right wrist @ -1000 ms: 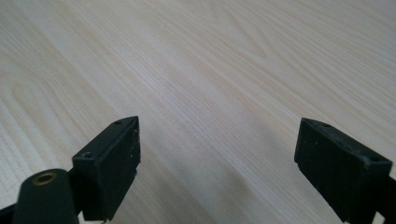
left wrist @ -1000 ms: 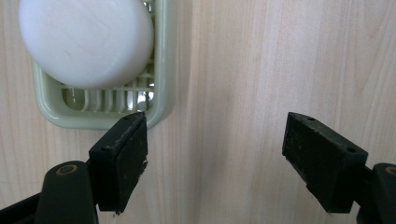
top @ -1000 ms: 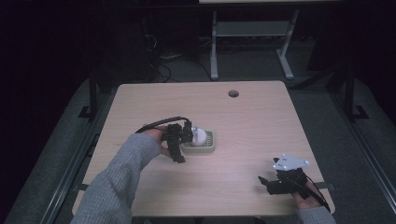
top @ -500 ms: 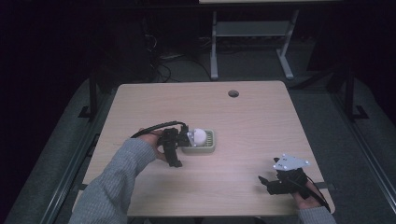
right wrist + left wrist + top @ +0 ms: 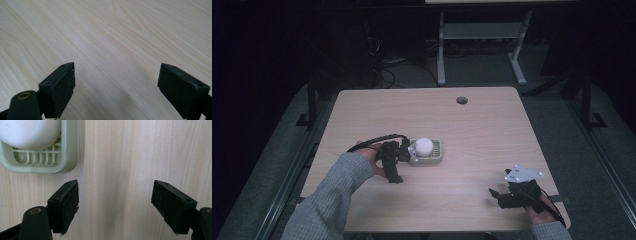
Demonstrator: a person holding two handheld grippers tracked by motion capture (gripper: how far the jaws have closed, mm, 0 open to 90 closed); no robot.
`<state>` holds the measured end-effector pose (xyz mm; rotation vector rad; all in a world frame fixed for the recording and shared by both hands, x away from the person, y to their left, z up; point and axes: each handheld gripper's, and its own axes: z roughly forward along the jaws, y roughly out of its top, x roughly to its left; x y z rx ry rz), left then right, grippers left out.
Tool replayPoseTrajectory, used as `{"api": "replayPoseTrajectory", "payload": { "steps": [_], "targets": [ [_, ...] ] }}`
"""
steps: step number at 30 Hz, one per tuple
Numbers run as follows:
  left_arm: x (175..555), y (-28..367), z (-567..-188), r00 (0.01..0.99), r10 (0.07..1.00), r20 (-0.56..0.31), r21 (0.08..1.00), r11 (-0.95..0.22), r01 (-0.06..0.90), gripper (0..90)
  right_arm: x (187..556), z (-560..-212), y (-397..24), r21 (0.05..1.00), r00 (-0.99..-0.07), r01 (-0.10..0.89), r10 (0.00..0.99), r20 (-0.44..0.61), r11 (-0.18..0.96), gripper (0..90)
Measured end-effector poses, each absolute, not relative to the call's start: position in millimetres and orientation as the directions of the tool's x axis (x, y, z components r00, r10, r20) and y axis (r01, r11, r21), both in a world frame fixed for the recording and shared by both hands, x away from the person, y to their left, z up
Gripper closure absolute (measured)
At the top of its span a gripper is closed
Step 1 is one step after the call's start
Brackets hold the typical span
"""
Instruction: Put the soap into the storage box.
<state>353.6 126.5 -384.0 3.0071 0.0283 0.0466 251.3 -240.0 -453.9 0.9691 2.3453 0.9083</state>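
Pale wood-grain surface (image 5: 492, 130), rectangular, with a small dark round hole (image 5: 462, 100) near the middle of its far edge.

Soap dish (image 5: 432, 152): pale green, slatted, rounded corners, flat on the surface left of centre, somewhat nearer the near edge than the far one. A white rounded bar of soap (image 5: 424, 146) sits in the dish, toward its left end. In the left gripper view the dish (image 5: 67, 157) is at the upper left, the soap (image 5: 30, 132) lying on its slats and covering most of it.

Left gripper (image 5: 404, 155): held in the left hand (image 5: 371, 159), grey sleeve (image 5: 332, 195) coming in from the near-left corner. It is just beside the left end of the dish; whether it touches cannot be told from the high view. In its own view the gripper (image 5: 115, 202) has its jaws released, spread wide over bare wood, the dish lying beyond and to the side of one jaw tip, not between them. A black cable (image 5: 377, 140) loops back over the hand.

Right gripper (image 5: 494, 196): near the near-right corner, held in the right hand (image 5: 539, 212), a grey three-cornered plate (image 5: 523, 175) on top. It is well apart from the dish. In its own view the gripper (image 5: 116, 87) has jaws released, wide apart, bare wood between them.
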Motion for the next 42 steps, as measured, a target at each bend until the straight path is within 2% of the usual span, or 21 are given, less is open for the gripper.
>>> {"api": "replayPoseTrajectory", "payload": {
  "steps": [42],
  "targets": [
    [313.0,141.6,-395.5,0.998,0.0,0.059,0.182,-0.983,-0.011,20.6,252.2,-454.6,-240.0,0.706,-0.657,0.452,0.739,-0.15,0.545,13.9]
  ]
}}
